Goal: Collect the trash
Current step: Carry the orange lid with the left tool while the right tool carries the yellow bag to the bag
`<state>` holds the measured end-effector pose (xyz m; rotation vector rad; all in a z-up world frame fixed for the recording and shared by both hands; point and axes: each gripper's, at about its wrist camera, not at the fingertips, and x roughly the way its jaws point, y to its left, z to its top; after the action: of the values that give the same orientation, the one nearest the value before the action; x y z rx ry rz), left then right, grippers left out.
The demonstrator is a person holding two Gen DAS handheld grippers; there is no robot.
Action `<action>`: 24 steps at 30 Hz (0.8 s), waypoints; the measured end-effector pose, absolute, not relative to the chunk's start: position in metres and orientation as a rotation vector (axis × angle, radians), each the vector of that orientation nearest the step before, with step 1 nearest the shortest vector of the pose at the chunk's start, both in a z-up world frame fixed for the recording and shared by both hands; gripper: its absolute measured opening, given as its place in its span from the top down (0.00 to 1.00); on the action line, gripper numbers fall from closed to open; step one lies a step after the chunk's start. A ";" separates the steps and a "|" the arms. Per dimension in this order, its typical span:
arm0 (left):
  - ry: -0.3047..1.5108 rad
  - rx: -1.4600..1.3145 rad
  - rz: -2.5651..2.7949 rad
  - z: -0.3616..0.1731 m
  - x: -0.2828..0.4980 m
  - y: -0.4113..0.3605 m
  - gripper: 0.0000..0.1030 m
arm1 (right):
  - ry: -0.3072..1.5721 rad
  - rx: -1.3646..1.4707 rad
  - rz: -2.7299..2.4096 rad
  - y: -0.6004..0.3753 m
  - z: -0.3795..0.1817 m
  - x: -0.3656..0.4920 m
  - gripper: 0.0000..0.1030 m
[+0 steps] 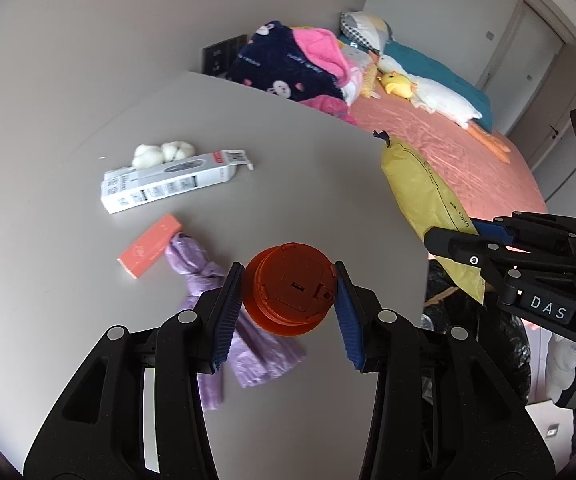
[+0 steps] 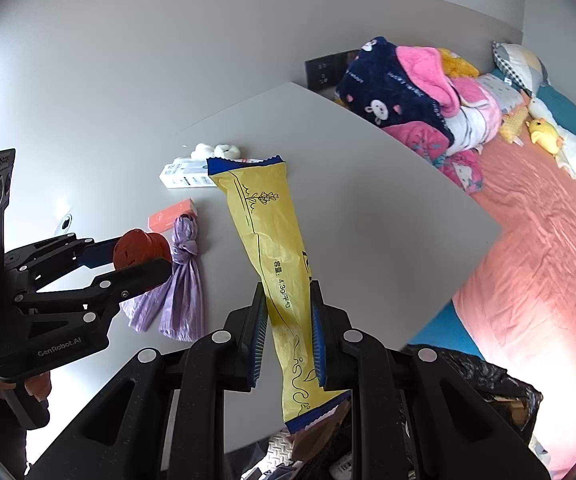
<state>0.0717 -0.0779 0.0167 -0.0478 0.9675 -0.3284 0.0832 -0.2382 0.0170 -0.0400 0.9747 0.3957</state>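
My left gripper (image 1: 289,280) is shut on an orange round plastic lid (image 1: 291,289) and holds it above the grey table (image 1: 307,160). It also shows in the right wrist view (image 2: 156,262), with the lid (image 2: 138,249) in it. My right gripper (image 2: 288,322) is shut on a long yellow snack wrapper (image 2: 264,232), held above the table's near edge. The wrapper also shows in the left wrist view (image 1: 419,200). On the table lie a knotted purple plastic bag (image 1: 204,276), a small pink box (image 1: 150,250), a white carton (image 1: 168,182) and white cotton balls (image 1: 164,153).
A black trash bag (image 2: 483,384) stands open on the floor below the table's near corner. A bed (image 1: 447,148) with a pink sheet, piled clothes (image 1: 299,64) and plush toys lies beyond the table. A black wall socket plate (image 2: 327,69) is behind the table.
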 end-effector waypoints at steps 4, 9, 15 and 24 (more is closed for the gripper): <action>0.957 -0.028 -0.365 0.021 0.067 -0.095 0.58 | 0.968 -0.027 0.370 -0.255 0.019 0.073 0.79; 0.951 -0.002 -0.411 0.024 0.063 -0.117 0.58 | 0.961 -0.011 0.334 -0.275 0.022 0.060 0.79; 0.949 0.027 -0.465 0.027 0.058 -0.143 0.58 | 0.952 0.016 0.288 -0.300 0.025 0.046 0.79; 0.939 0.074 -0.550 0.032 0.053 -0.183 0.58 | 0.936 0.060 0.208 -0.339 0.027 0.029 0.79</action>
<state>0.0530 -0.1832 0.0321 0.0741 0.9394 -0.5495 0.0292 -0.3390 0.0271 0.0600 0.9364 0.2082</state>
